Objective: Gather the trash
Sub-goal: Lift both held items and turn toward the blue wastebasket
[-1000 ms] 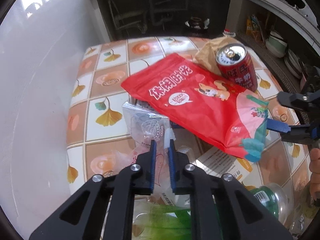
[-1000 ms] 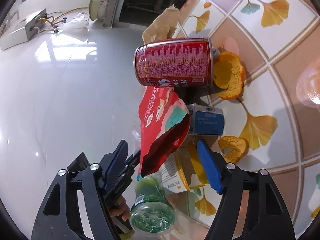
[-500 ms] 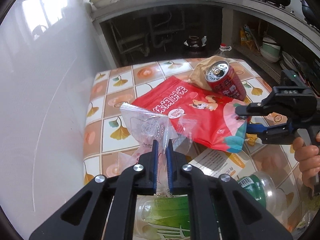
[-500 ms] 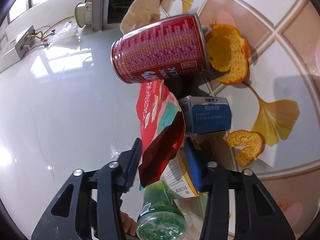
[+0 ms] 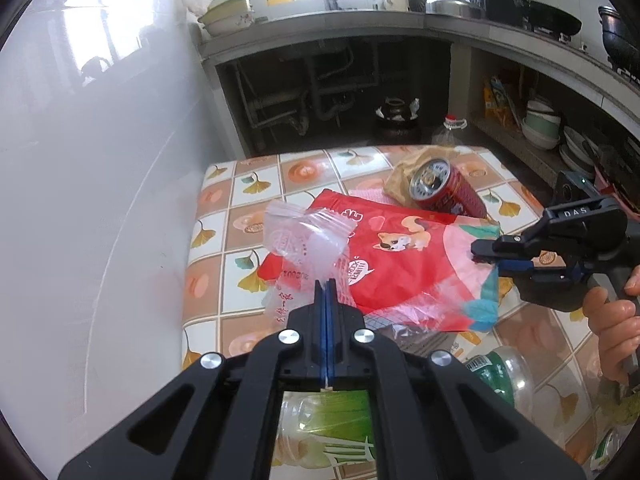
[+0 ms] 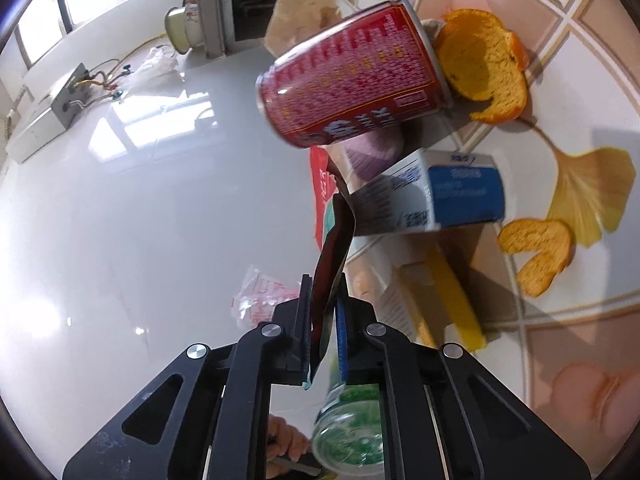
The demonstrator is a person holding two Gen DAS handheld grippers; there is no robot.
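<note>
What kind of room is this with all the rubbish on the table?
Most likely a home kitchen. A long counter holds a kettle and pans, with drain pipes beneath and bowls stacked on a shelf. The rubbish lies on a small table with a leaf-patterned cover.

We are looking at a small table (image 5: 224,216) under a ginkgo-leaf tiled cloth. Lying on it are two orange peels (image 6: 480,64), a blue-and-white carton (image 6: 440,196), a yellow box (image 6: 436,300) and a brown paper bag (image 5: 404,168) (crumpled).
</note>
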